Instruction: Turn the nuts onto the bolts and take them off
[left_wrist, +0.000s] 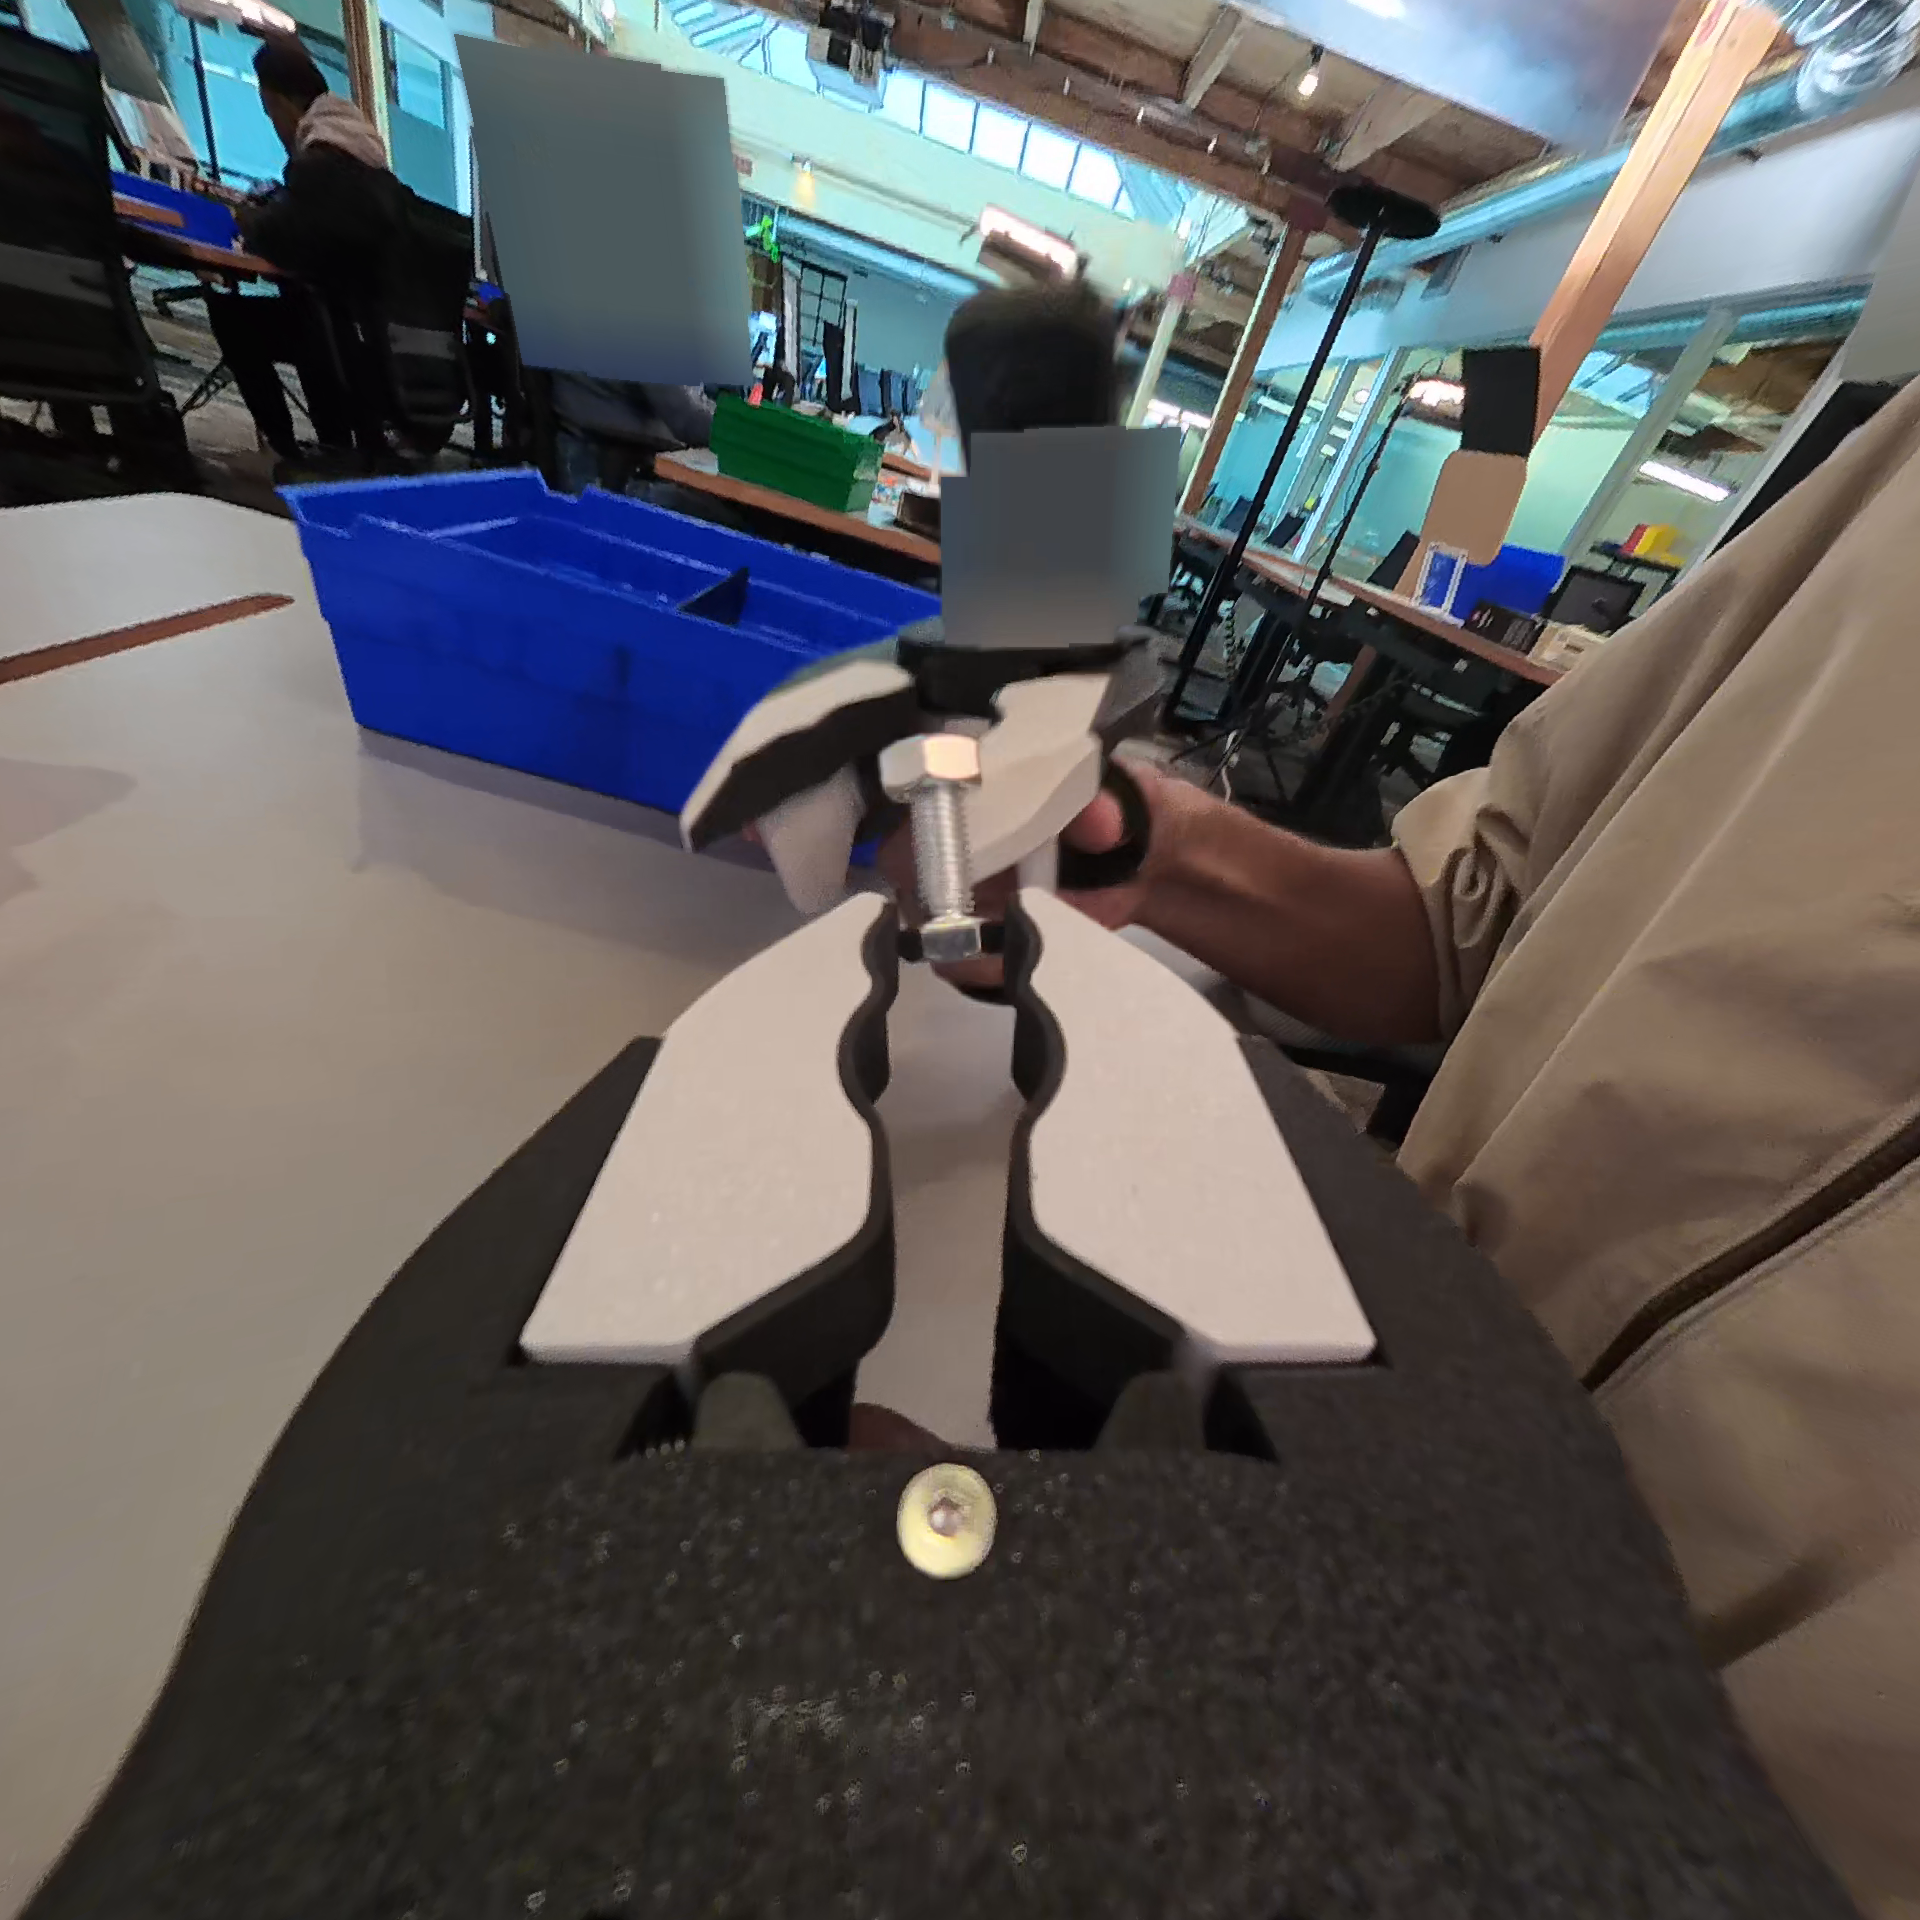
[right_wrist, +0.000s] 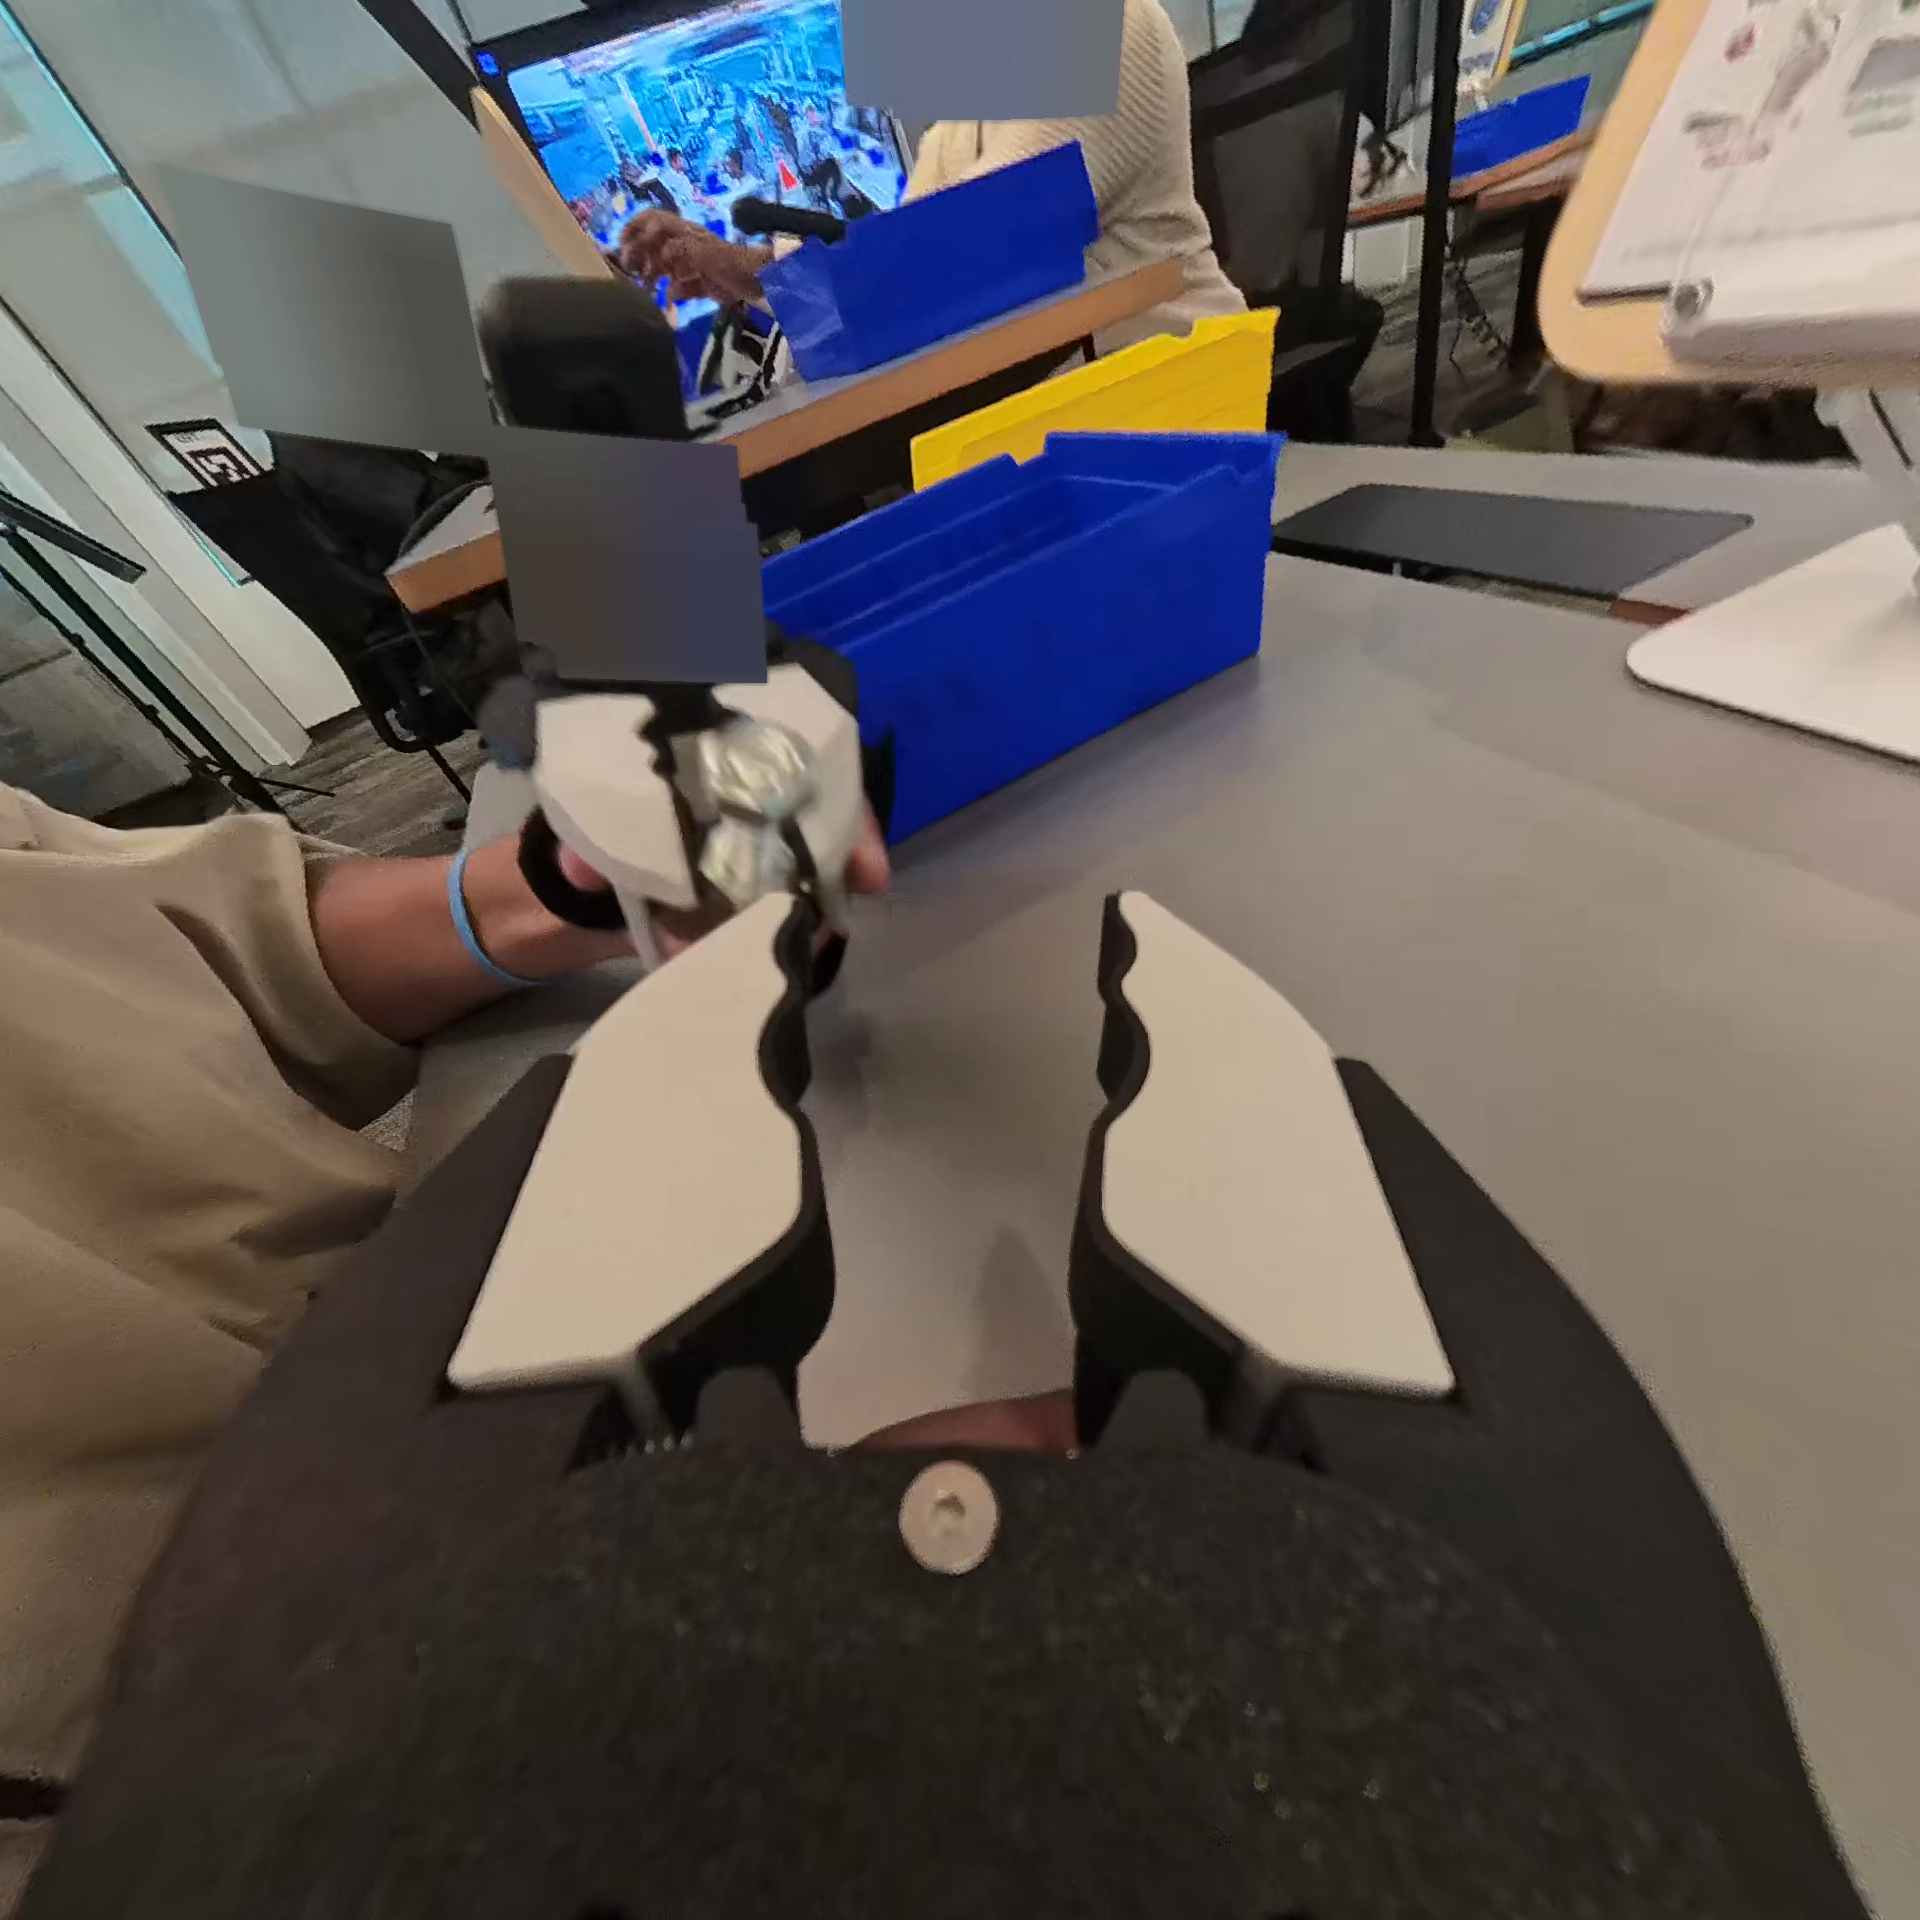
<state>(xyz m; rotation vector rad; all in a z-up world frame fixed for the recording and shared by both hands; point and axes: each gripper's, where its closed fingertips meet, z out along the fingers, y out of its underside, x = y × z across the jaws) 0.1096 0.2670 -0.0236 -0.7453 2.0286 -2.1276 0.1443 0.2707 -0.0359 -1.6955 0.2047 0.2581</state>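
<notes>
Two grippers at work over a grey table, bare at left of the left wrist view. Upper left of centre, a blue bin, well behind the work and not involved.

Centre of frame: left gripper closed on the hex head of a bolt, shank pointing up and tilted slightly left. Held by the head, presumably to keep the thread exposed and stop the bolt from spinning. Nut seated at the top end of the thread, clear of the head.

Just behind and around the nut: right gripper, fingers spread and empty, confirmed in the right wrist view, where the bolt sits left of its left fingertip and not between the two. No contact with the nut discernible.

Right of centre: a hand on the right gripper's handle; far right, a beige sleeve.

Judgement: mid-cycle, between turns of the nut. Direction of travel, on or off, not determinable. Risk: the bolt twisting in the left grip.
</notes>
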